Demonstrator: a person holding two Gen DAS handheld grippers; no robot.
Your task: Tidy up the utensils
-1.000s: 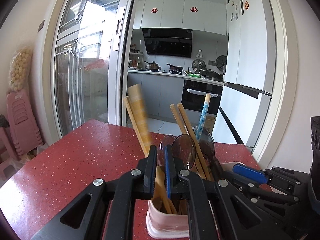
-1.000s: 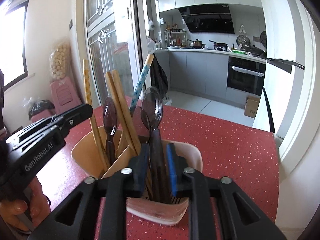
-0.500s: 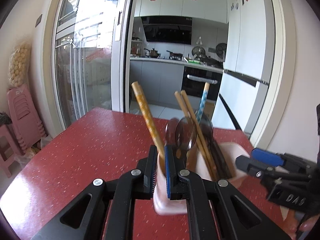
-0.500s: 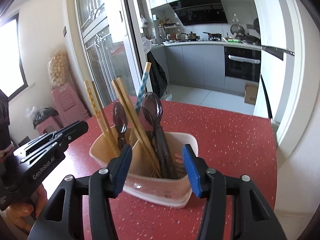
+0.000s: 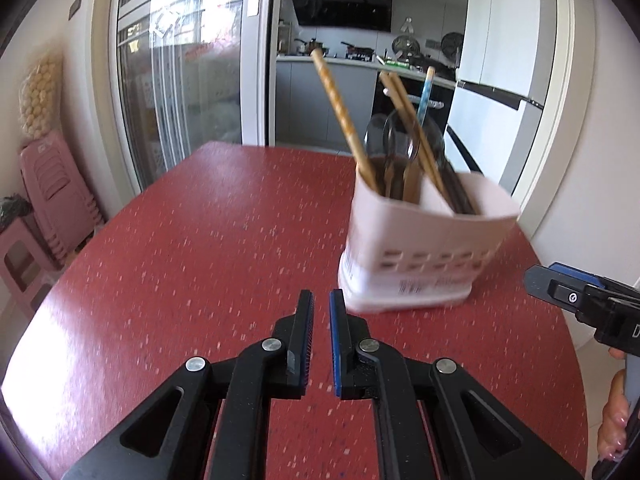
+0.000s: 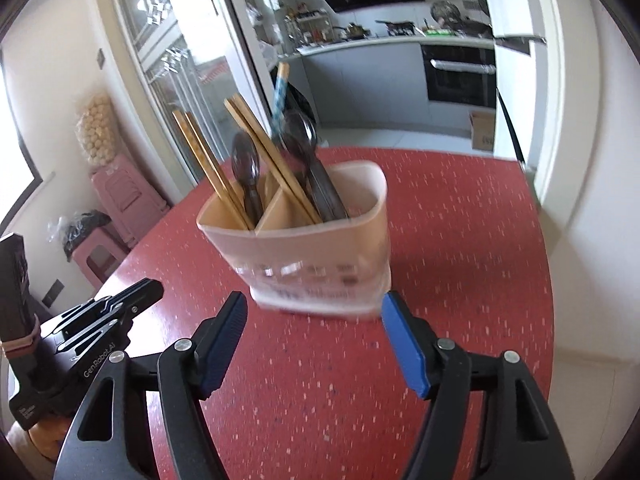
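Observation:
A pale pink two-compartment utensil holder (image 5: 424, 256) stands upright on the red table (image 5: 200, 248); it also shows in the right wrist view (image 6: 316, 256). It holds wooden chopsticks (image 5: 344, 120), dark spoons (image 6: 246, 164) and a blue-patterned chopstick (image 6: 280, 92). My left gripper (image 5: 321, 300) is shut and empty, low over the table just left of the holder's base. My right gripper (image 6: 312, 312) is open and empty, in front of the holder. The right gripper shows at the left view's right edge (image 5: 576, 300).
The red table's far edge (image 6: 420, 152) faces a kitchen doorway. A glass sliding door (image 5: 180, 92) and pink stools (image 5: 48, 200) stand to the left. A white wall (image 6: 592, 200) lies close on the right.
Both grippers have pulled back from the holder. The left let go of the chopsticks and stays shut. The right opened, released the spoon and drew away.

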